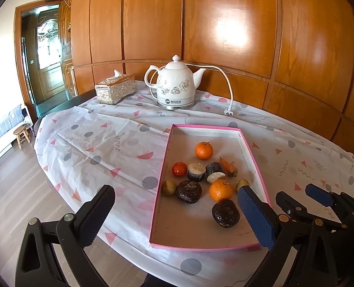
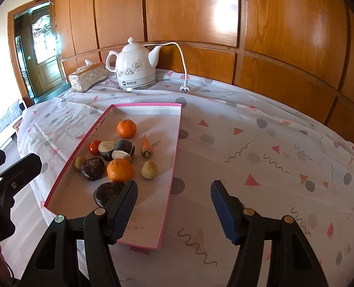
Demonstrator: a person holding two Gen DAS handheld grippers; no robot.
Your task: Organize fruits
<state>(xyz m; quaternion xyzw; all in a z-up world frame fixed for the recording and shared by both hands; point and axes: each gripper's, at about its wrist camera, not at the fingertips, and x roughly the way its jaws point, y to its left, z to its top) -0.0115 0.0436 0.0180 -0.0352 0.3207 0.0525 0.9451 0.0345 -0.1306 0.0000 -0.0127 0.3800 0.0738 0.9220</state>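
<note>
A pink-rimmed tray (image 1: 208, 126) (image 2: 146, 105) lies on the patterned tablecloth. It holds two oranges (image 1: 203, 150) (image 2: 119, 169), a tomato (image 1: 179, 169) (image 2: 95, 147), a small carrot (image 1: 228, 166) (image 2: 146, 147), several dark round pieces (image 1: 189, 191) (image 2: 92, 168) and two small yellowish fruits (image 1: 169, 187) (image 2: 149, 169). My left gripper (image 1: 174, 191) hovers open over the tray's near left edge, gripping nothing. My right gripper (image 2: 173, 184) stands open above the tray's near right edge, also with nothing in it. Each gripper shows at the edge of the other's view.
A white floral kettle (image 1: 174, 83) (image 2: 135, 69) with its cord and loose plug (image 1: 228, 112) stands at the back. A tissue box (image 1: 116, 89) sits to its left. Wooden wall panels rise behind the table. The table's rounded edge drops to the floor at left, near a stool (image 1: 21, 132).
</note>
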